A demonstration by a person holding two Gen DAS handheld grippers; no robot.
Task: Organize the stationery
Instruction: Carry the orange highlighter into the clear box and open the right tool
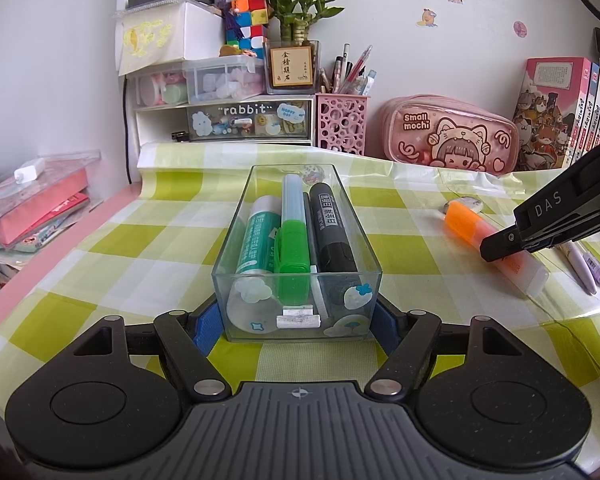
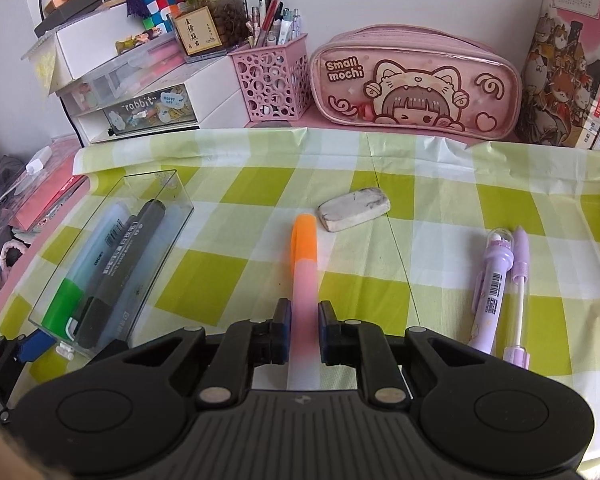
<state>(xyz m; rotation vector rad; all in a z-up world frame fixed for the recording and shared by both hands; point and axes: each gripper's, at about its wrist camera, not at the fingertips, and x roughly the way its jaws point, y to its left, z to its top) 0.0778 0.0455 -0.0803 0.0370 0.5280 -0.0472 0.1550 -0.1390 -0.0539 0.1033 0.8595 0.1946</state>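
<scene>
My left gripper is shut on the near end of a clear plastic box, one blue pad on each side wall. In the box lie a green-and-white glue stick, a green highlighter and a black marker. My right gripper is shut on an orange highlighter, which points away from me just above the checked cloth. From the left wrist view the right gripper grips it to the right of the box. The box shows left of the highlighter in the right wrist view.
A smudged white eraser lies beyond the highlighter's tip. Two purple pens lie to the right. Along the back wall stand a pink pen holder, a pink pencil case, white drawers and books.
</scene>
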